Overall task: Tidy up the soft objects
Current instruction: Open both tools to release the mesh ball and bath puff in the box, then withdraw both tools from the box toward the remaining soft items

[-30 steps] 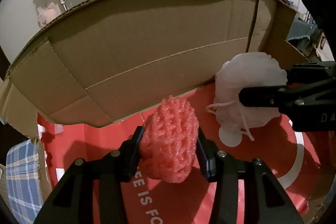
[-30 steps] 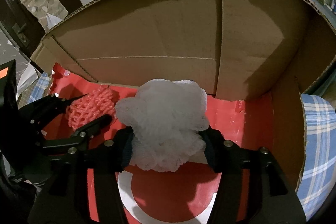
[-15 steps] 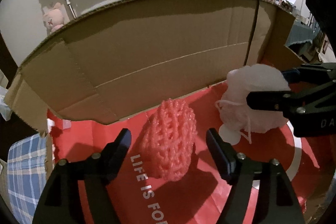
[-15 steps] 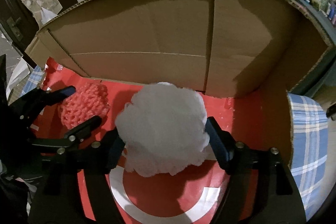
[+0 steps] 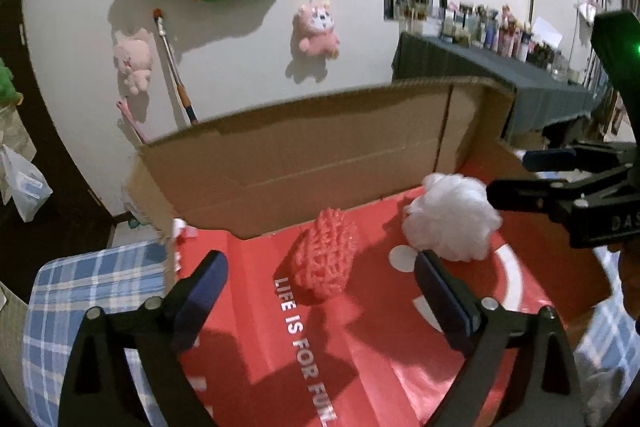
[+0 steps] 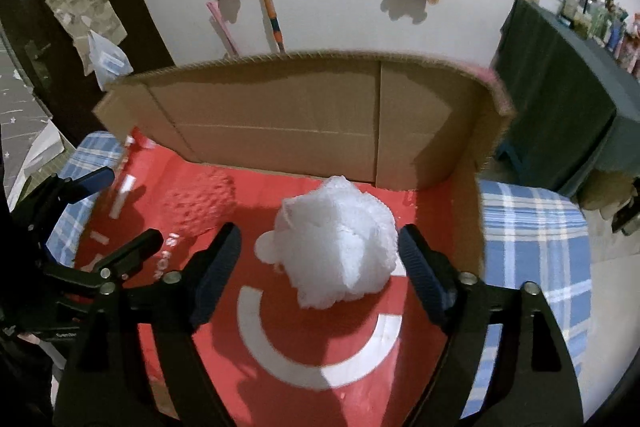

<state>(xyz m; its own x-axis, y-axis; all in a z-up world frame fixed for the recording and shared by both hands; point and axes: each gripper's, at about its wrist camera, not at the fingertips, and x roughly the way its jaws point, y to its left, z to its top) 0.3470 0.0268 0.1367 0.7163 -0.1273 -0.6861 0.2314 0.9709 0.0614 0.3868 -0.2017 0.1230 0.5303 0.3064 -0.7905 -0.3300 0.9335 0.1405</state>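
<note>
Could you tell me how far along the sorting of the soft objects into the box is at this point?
Done: the red foam net and the white mesh puff both lie on the red floor of the cardboard box. In hand: nothing; the left gripper and right gripper are open. Left: apparently only pulling clear.

Pink foam net sleeve (image 5: 325, 255), crumpled lump, sits on red box floor (image 5: 360, 367) near back wall. White mesh puff (image 5: 452, 223) sits just right of it, small gap between.

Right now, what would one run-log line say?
left claw: open, empty | right claw: open, empty | red foam net: on box floor | white pouf: on box floor
</note>
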